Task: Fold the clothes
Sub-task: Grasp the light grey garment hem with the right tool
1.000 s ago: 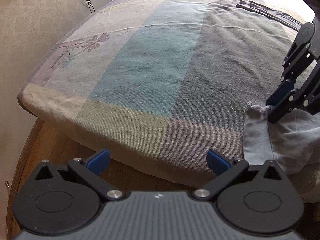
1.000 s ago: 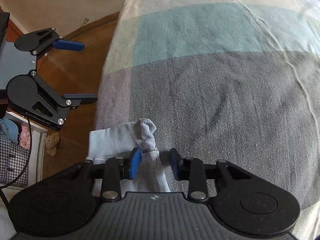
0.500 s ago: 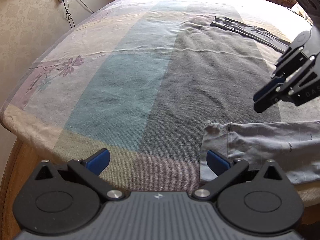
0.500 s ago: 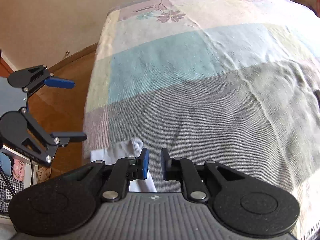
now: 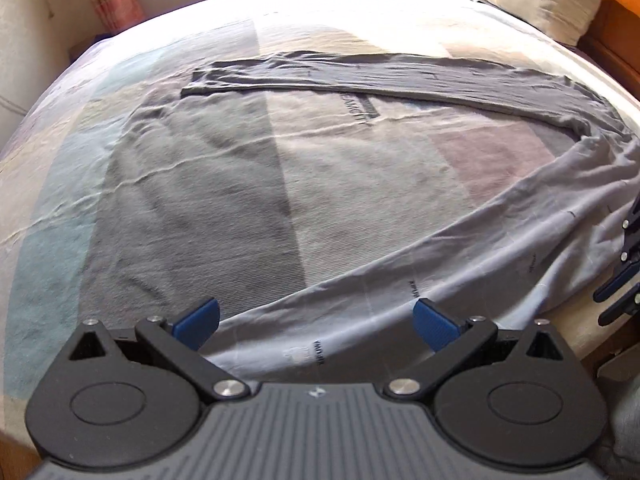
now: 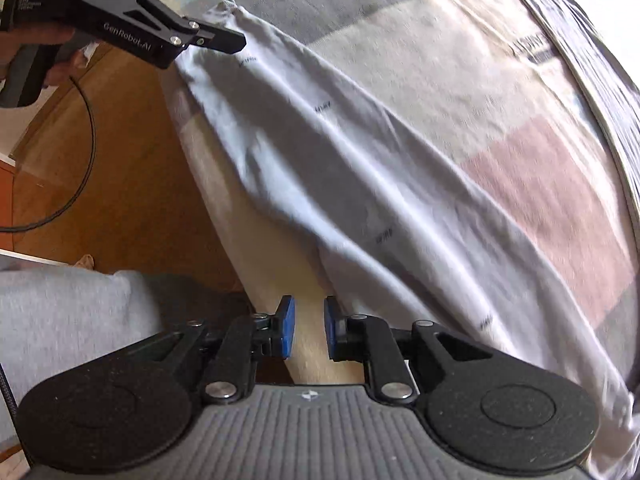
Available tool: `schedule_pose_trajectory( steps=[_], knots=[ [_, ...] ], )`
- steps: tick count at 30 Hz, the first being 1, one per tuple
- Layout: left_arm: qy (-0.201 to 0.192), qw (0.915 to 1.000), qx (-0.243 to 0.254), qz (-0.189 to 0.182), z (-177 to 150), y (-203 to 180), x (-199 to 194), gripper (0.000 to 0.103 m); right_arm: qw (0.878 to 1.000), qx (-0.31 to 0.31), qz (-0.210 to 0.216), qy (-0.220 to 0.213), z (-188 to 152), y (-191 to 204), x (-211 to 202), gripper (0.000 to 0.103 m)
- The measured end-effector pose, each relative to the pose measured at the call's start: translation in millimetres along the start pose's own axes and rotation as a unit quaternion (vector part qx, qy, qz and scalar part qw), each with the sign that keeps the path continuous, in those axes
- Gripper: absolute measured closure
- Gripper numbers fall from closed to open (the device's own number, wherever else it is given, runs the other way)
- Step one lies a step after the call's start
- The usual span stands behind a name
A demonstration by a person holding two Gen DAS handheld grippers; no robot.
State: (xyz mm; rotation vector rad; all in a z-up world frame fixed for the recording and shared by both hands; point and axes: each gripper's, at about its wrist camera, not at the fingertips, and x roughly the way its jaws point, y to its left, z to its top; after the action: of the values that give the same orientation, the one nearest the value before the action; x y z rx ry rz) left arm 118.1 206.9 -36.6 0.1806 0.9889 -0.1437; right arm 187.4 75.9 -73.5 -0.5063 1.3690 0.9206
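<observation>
The left gripper (image 5: 316, 320) stands wide open over the near trouser leg (image 5: 400, 280). The grey trousers (image 6: 360, 168) lie spread on the bed (image 5: 180, 200), legs running toward ten o'clock. The right gripper (image 6: 307, 328), at five o'clock, is opening, nothing between its pads.

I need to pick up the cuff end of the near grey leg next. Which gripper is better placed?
Left. The left gripper hangs wide open over the near leg's cuff. The right gripper sits further along, at the bed edge, its narrow jaws opening with nothing between them.
</observation>
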Motion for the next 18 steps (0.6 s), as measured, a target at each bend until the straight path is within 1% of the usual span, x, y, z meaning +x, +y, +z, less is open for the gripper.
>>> schedule_pose_trajectory(
  steps=[1,2,4,6,8,10,12,13,17,18],
  knots=[
    [-0.003,0.9995,0.024,-0.018,4,-12,1,0.000,1.000,0.008,-0.005,0.003,-13,-4,-1,0.084],
    [-0.004,0.9971,0.061,-0.045,9,-28,3,0.001,1.000,0.014,-0.009,0.003,-24,-8,-4,0.084],
    [-0.003,0.9896,0.121,-0.078,14,-54,6,0.001,1.000,0.022,-0.018,-0.003,-43,-16,-9,0.084],
    [-0.006,0.9774,0.179,-0.111,20,-79,10,0.001,0.999,0.014,-0.037,-0.011,-58,-25,-16,0.084],
    [-0.012,0.9605,0.235,-0.149,23,-104,11,0.001,0.998,-0.010,-0.068,-0.012,-72,-27,-19,0.084],
    [-0.008,0.9465,0.277,-0.166,23,-124,14,0.001,0.995,-0.030,-0.092,-0.011,-89,-33,-23,0.084],
    [-0.005,0.9365,0.305,-0.172,25,-141,16,0.001,0.992,-0.051,-0.114,-0.008,-109,-40,-28,0.084],
    [-0.003,0.9337,0.312,-0.175,26,-148,18,0.001,0.990,-0.066,-0.128,-0.005,-120,-42,-30,0.084],
    [0.005,0.9267,0.323,-0.192,33,-173,25,0.001,0.975,-0.125,-0.182,0.005,-162,-53,-39,0.084],
    [0.007,0.9237,0.329,-0.196,35,-179,27,0.001,0.971,-0.137,-0.195,0.010,-173,-55,-40,0.084]
  ],
)
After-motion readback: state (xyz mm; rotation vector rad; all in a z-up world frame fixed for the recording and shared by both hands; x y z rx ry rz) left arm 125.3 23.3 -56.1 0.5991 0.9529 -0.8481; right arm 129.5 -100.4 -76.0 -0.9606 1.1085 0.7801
